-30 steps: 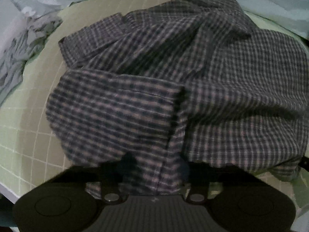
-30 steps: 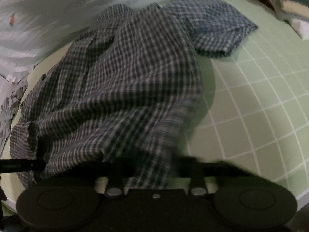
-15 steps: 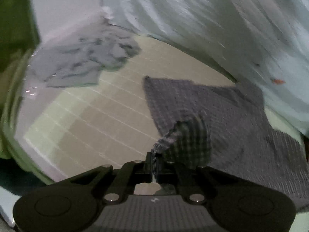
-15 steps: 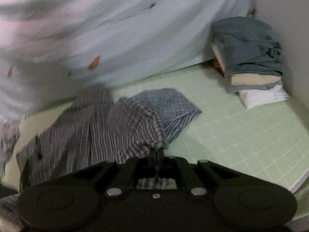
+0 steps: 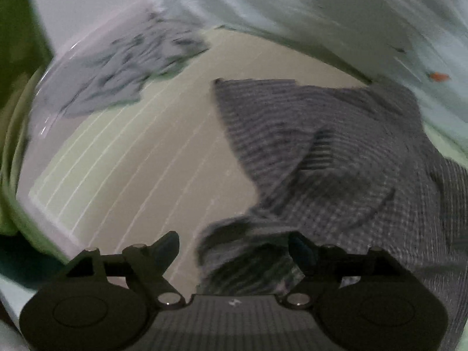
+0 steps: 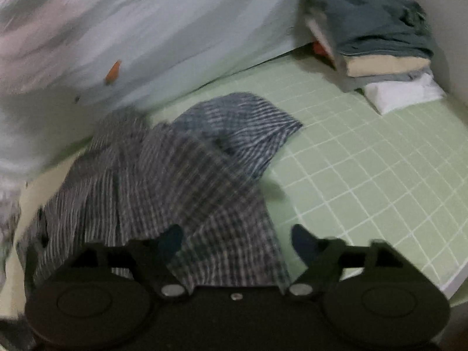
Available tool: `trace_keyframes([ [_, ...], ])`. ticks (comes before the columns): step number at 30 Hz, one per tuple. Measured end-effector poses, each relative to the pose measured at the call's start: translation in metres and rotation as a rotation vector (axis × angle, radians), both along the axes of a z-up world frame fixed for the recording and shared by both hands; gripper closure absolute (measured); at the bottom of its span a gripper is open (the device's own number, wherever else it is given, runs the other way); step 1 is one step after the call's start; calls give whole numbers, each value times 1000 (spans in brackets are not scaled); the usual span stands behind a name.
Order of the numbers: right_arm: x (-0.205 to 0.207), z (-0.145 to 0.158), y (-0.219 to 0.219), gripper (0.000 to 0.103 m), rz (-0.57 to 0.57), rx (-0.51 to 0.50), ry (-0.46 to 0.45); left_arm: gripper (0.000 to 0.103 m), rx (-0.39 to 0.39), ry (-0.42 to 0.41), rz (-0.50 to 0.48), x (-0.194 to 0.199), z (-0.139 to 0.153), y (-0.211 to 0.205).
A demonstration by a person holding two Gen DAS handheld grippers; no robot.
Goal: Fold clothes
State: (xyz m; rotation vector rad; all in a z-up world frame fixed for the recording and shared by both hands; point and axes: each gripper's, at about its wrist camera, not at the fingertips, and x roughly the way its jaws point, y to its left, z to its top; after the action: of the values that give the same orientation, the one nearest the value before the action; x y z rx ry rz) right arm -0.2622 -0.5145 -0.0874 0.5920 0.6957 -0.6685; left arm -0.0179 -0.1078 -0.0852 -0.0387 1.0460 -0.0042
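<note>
A dark checked shirt [image 5: 336, 158] lies spread and rumpled on the green grid mat [image 5: 140, 158]; it also shows in the right wrist view [image 6: 175, 181], one sleeve out to the right. My left gripper [image 5: 234, 248] is open, and a bunched edge of the shirt lies loose between its fingers. My right gripper [image 6: 237, 239] is open just above the shirt's near hem, holding nothing.
A crumpled grey garment [image 5: 122, 70] lies at the mat's far left. A stack of folded clothes [image 6: 377, 38] sits at the far right corner. A pale blue sheet with small orange marks [image 6: 146, 29] hangs behind the mat [image 6: 365, 175].
Both grippers lifted the shirt's edge while shut on it half a second ago; now both have opened and let the cloth drop onto the mat.
</note>
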Motion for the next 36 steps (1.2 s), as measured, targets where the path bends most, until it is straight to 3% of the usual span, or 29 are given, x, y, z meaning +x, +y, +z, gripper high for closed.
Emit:
trace_keyframes([
  [1, -2, 0, -4, 16, -6, 2, -10, 14, 6, -11, -12, 3, 2, -8],
  [3, -4, -1, -13, 0, -16, -5, -19, 11, -5, -33, -20, 6, 6, -21],
  [13, 5, -17, -73, 0, -64, -40, 25, 7, -40, -47, -29, 32, 5, -77],
  [22, 75, -60, -135, 4, 13, -19, 111, 7, -25, -36, -44, 66, 9, -128],
  [27, 111, -77, -130, 22, 115, -89, 210, 7, 4, -23, -16, 81, 12, -147],
  [29, 109, -77, -125, 31, 132, -132, 202, 7, 3, -12, -23, 84, 10, -154],
  [31, 108, -78, -121, 55, 150, -175, 193, 7, 5, -1, -37, 84, 7, -161],
  [33, 105, -75, -123, 95, 169, -209, 198, 7, 11, 15, -55, 85, 4, -168],
  [36, 97, -68, -135, 103, 106, -289, 239, 7, 13, 27, -86, 83, 2, -177],
])
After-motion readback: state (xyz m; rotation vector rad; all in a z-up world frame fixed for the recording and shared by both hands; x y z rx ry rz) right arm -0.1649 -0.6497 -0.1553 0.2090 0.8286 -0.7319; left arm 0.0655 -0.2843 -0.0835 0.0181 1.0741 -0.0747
